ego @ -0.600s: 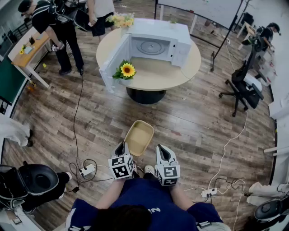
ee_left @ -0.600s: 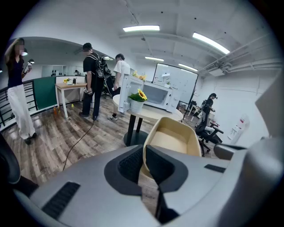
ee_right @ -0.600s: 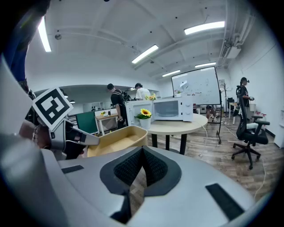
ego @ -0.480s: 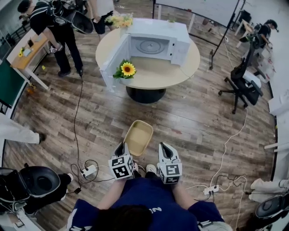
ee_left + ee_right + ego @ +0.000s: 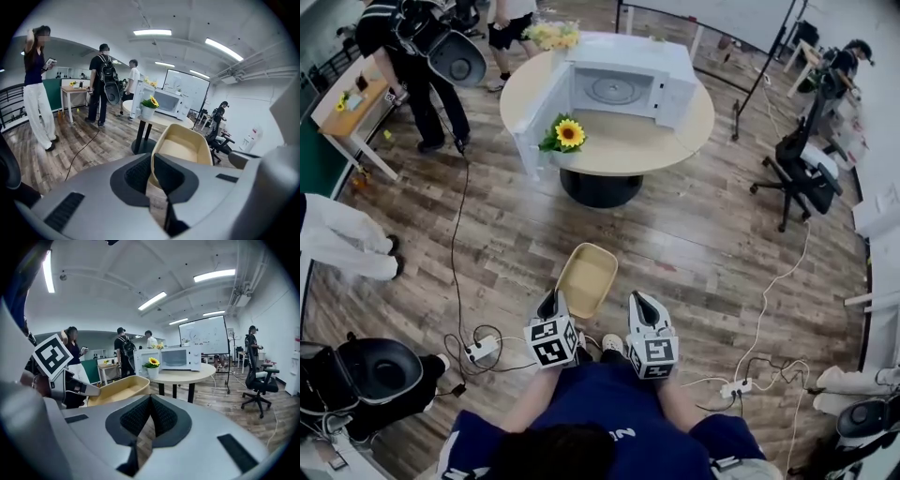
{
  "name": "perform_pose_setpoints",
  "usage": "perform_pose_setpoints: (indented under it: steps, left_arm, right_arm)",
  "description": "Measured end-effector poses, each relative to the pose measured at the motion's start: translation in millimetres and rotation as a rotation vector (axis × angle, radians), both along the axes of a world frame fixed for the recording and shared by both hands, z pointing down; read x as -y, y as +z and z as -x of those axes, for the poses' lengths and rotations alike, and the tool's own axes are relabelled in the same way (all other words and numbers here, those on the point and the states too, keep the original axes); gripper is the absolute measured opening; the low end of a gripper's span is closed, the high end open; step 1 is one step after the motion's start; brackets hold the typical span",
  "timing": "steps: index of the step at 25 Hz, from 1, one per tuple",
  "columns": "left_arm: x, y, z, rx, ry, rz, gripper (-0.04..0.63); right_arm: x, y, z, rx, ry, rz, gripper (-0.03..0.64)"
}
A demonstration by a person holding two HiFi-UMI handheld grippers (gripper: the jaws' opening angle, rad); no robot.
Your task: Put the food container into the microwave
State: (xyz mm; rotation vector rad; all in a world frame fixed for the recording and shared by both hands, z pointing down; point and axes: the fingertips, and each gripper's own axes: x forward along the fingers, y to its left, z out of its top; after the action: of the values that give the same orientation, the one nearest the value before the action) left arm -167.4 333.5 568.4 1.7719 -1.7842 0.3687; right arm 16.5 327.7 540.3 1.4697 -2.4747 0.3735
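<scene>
beige oval container [image 5: 181, 148] pinched by left gripper [image 5: 151, 164], right gripper [image 5: 149, 402] closed

Round table [image 5: 630, 142] standing on the plank floor [image 5: 694, 244]. The white microwave [image 5: 628, 67] sits toward its far edge, door [image 5: 531, 129] hanging open over the left edge. A potted sunflower [image 5: 568, 139] is right beside that door, and there are yellow flowers [image 5: 551, 36] at the far-left edge.
</scene>
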Motion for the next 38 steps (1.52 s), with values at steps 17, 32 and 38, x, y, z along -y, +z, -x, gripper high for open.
perform_pose_setpoints:
  steps: [17, 32, 38]
  left_arm:
    - [24.0, -0.7, 22.5, 0.000, 0.094, -0.014, 0.025]
    - [65.7, 16.7, 24.4, -0.024, 0.109, 0.006, 0.026]
    - [110.1, 17.2, 13.3, -0.025, 0.039, 0.012, 0.026]
  right_arm:
    - [15.7, 9.2, -0.5, -0.008, 0.132, 0.013, 0.434]
    - [32.7, 46.3, -0.2, -0.008, 0.192, 0.102, 0.433]
    - [101.2, 47.7, -13.0, -0.009, 0.120, 0.101, 0.433]
